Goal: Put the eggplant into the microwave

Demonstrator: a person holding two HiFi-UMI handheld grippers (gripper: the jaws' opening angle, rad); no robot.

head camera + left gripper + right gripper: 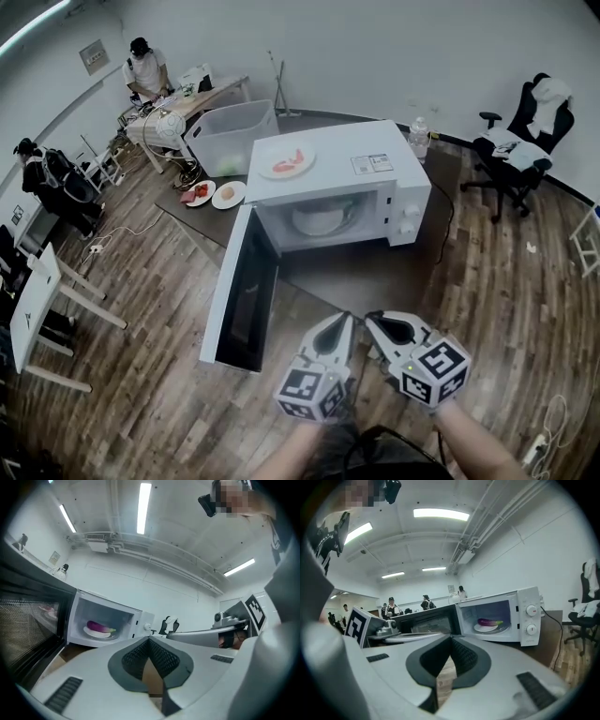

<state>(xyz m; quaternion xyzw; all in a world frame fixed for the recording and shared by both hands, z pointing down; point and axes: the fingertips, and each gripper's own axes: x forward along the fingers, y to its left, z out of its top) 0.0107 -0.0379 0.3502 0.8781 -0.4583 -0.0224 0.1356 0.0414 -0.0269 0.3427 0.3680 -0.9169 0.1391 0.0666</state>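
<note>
The purple eggplant (99, 626) (489, 621) lies on a white plate (319, 218) inside the white microwave (375, 164). The microwave's door (242, 291) hangs wide open toward the left. In the head view the plate shows in the cavity, but the eggplant itself is hard to make out. Both grippers are held side by side in front of the microwave, well back from it. My left gripper (345, 322) (149, 639) is shut with nothing in it. My right gripper (373, 322) (451, 638) is also shut and empty.
The microwave stands on a dark table (375, 277). A plate with red food (286, 161) sits on its top. Behind it are a clear bin (232, 136), two small plates (214, 194) and a bottle (418, 138). An office chair (516, 155) is at right. People work at the far left.
</note>
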